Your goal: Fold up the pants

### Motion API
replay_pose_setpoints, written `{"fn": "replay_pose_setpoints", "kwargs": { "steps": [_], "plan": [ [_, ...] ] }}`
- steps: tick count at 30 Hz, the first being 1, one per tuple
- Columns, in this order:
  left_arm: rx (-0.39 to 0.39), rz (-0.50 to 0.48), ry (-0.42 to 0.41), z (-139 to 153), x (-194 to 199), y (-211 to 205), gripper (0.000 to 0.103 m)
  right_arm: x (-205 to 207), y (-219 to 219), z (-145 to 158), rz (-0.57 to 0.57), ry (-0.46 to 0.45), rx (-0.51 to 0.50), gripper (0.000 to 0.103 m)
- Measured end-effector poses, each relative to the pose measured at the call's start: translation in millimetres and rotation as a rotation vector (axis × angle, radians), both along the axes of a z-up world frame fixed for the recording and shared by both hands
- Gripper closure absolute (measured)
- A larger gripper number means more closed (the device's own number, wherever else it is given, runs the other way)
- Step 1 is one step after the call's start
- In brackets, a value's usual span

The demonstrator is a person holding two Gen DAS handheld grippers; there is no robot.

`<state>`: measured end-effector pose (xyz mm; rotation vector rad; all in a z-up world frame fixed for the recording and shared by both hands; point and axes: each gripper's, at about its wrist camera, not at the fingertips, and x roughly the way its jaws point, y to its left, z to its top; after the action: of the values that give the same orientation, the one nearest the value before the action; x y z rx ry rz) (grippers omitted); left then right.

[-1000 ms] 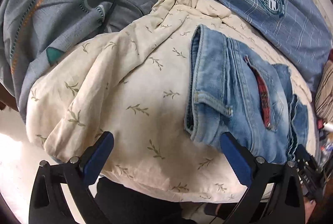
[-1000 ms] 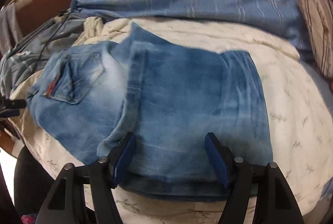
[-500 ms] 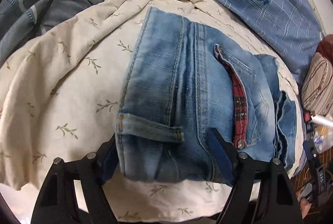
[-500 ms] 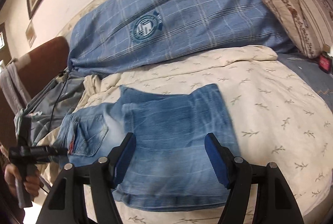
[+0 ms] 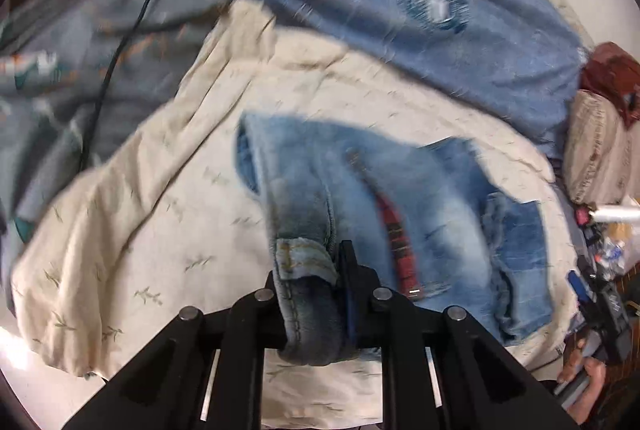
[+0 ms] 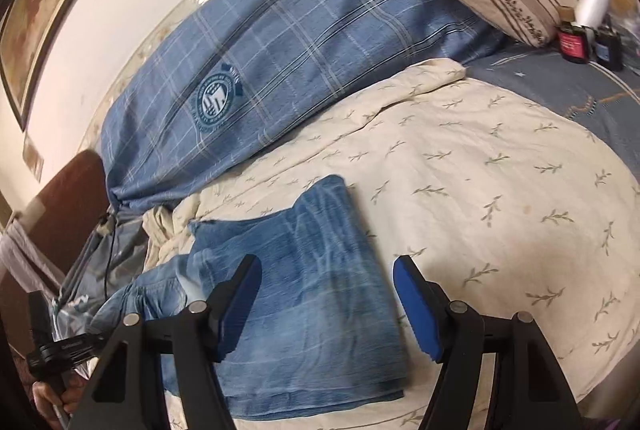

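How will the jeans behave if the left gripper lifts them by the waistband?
The jeans will probably hang limp: they lie in soft folds on the cream sheet. The left gripper, whose jaws have just been closing, bunches thick waistband denim, so slipping seems unlikely. The folded legs may fall open.

Faded blue jeans (image 6: 304, 294) folded on cream sheet, waistband (image 5: 306, 290) bunched, lifted.

Soft, even indoor light; the left wrist view is motion-blurred, both bowed and dark-cornered by fisheye.
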<state>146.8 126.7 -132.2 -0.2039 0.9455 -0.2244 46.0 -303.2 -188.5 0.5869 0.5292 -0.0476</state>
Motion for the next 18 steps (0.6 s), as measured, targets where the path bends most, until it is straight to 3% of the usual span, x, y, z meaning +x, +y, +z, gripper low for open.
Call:
{"fn": "replay_pose_setpoints", "kwargs": {
  "steps": [4,7,12,15,18],
  "plan": [
    [0.005,-0.089,-0.091,40.2,-13.7,-31.8,0.089,-5.7,-11.2,0.7,-0.021,-0.011,0.019,0.031],
    [0.061,-0.17,-0.147,69.8,-28.6,-73.2,0.09,-11.3,-20.4,1.6,-0.038,-0.026,0.04,0.031],
    [0.128,-0.286,-0.181,87.0,-36.9,-140.4,0.091,-22.2,-41.7,0.6,-0.072,-0.052,0.099,0.031],
    [0.174,-0.289,-0.19,85.6,-34.8,-162.3,0.09,-27.6,-54.4,-2.6,-0.081,-0.056,0.146,0.031],
    [0.194,-0.203,-0.158,75.9,-23.8,-142.8,0.088,-28.4,-59.1,-4.5,-0.048,-0.05,0.167,0.031]
  ]
}}
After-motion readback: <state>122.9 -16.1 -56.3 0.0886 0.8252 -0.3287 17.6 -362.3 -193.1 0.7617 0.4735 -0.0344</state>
